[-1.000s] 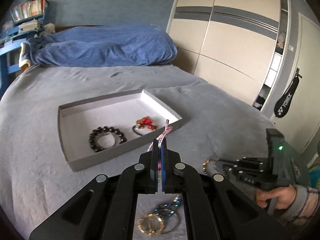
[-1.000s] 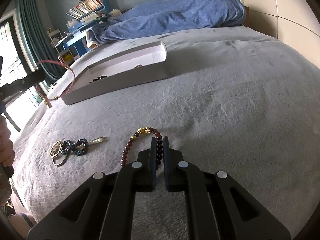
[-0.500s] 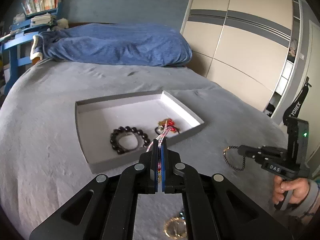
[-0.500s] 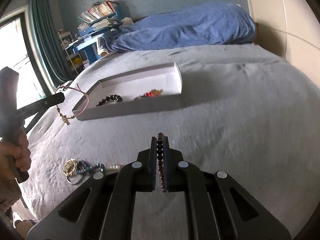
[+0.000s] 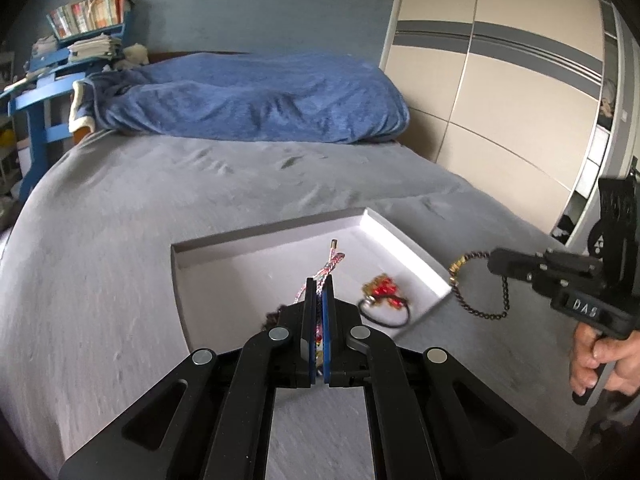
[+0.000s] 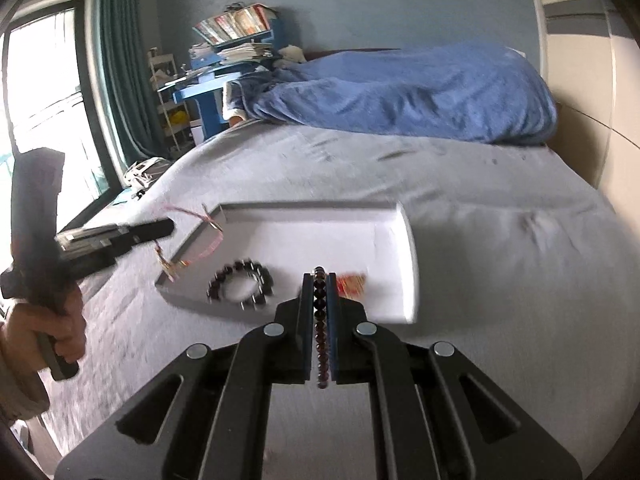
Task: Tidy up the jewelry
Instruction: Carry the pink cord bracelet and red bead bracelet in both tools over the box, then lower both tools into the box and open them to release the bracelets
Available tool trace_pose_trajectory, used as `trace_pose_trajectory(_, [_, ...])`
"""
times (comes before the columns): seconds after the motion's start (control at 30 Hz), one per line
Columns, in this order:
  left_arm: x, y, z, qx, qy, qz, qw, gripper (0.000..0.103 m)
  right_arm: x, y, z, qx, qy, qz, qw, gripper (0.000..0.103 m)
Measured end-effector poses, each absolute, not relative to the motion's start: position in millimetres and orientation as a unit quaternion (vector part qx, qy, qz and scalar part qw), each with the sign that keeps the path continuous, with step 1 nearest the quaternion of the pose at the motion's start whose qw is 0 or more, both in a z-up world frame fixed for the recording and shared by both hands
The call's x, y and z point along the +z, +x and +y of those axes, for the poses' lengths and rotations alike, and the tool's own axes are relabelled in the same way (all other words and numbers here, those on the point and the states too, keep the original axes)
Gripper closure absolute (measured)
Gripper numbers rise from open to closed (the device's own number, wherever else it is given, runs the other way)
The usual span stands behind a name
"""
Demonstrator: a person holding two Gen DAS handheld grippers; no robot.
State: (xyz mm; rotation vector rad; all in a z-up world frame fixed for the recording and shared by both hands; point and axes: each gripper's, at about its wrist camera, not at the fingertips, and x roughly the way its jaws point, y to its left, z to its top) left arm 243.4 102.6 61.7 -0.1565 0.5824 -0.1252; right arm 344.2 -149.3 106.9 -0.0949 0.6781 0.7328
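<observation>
Your left tool point(image 5: 319, 292) is pinching the pink woven cord bracelet point(image 5: 330, 267), pointing forward over the tray point(image 5: 404, 240). Your right tool point(image 6: 319, 292) clamps the dark beaded bracelet point(image 6: 320, 320) lengthwise, before that tray.

Blue duvet point(image 5: 248, 100), bookshelf point(image 6: 236, 24), wardrobe point(image 5: 500, 92)

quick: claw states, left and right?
Left claw: closed on the pink cord bracelet.
Right claw: closed on the dark bead bracelet.
</observation>
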Motion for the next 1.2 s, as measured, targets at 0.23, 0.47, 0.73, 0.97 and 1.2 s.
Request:
trace_pose_trajectory(0.23, [54, 276, 109, -0.053, -0.077, 0.296, 0.951, 0.1, 99, 385, -95, 0.362, -0.072, 0.338, 0.866, 0.097])
trace_pose_trajectory(0.47, [41, 303, 115, -0.043, -0.077, 0.314, 0.945, 0.1, 79, 403, -60, 0.362, -0.097, 0.354, 0.857, 0.097])
trace_pose_trajectory(0.73, [19, 330, 112, -0.033, -0.068, 0.354, 0.932, 0.1, 52, 436, -53, 0.332, -0.105, 0.394, 0.85, 0.097])
trace_pose_trajectory(0.97, [5, 335, 110, -0.03, -0.07, 0.368, 0.927, 0.1, 38, 444, -60, 0.316, -0.117, 0.408, 0.849, 0.097])
trace_pose_trajectory(1.2, [5, 331, 109, -0.017, -0.06, 0.364, 0.929, 0.081, 30, 444, -63, 0.307, -0.125, 0.413, 0.848, 0.097])
